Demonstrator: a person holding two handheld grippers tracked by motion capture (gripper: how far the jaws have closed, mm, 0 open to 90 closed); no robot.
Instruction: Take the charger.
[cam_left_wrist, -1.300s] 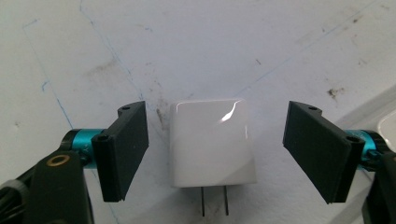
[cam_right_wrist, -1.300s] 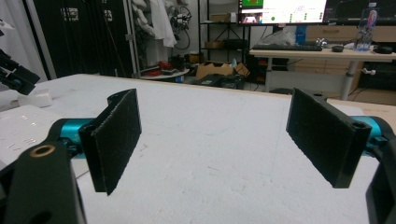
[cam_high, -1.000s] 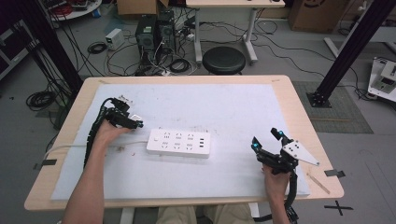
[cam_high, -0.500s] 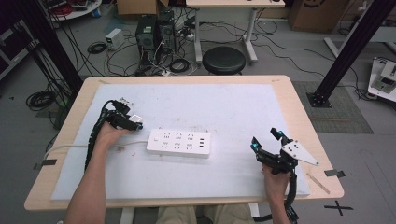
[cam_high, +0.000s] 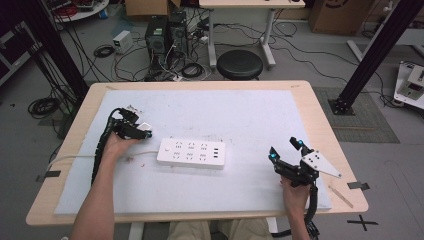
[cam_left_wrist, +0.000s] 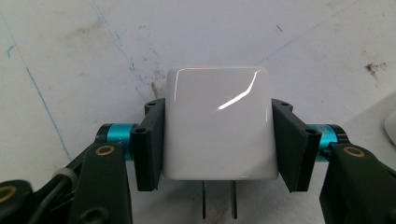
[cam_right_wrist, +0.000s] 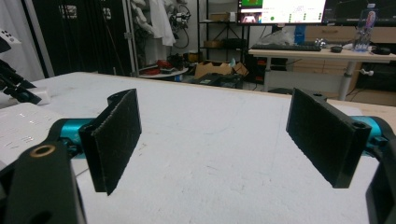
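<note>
A white power strip (cam_high: 191, 153) lies flat near the middle of the white mat, and its near end shows at the left edge of the right gripper view (cam_right_wrist: 23, 126). My left gripper (cam_high: 142, 131) hovers just left of the strip and is shut on a glossy white plug adapter (cam_left_wrist: 217, 128); its two metal prongs (cam_left_wrist: 218, 198) point back toward the camera. The adapter (cam_high: 145, 127) looks like a small white block in the high view. My right gripper (cam_high: 285, 150) stands open near the mat's front right, with nothing between its pads (cam_right_wrist: 114, 137).
A white cable (cam_high: 75, 158) trails left from the strip to the table edge. The wooden table rim (cam_high: 345, 150) frames the white mat (cam_high: 240, 115). A black stool (cam_high: 240, 64), computer boxes and cables sit on the floor beyond the far edge.
</note>
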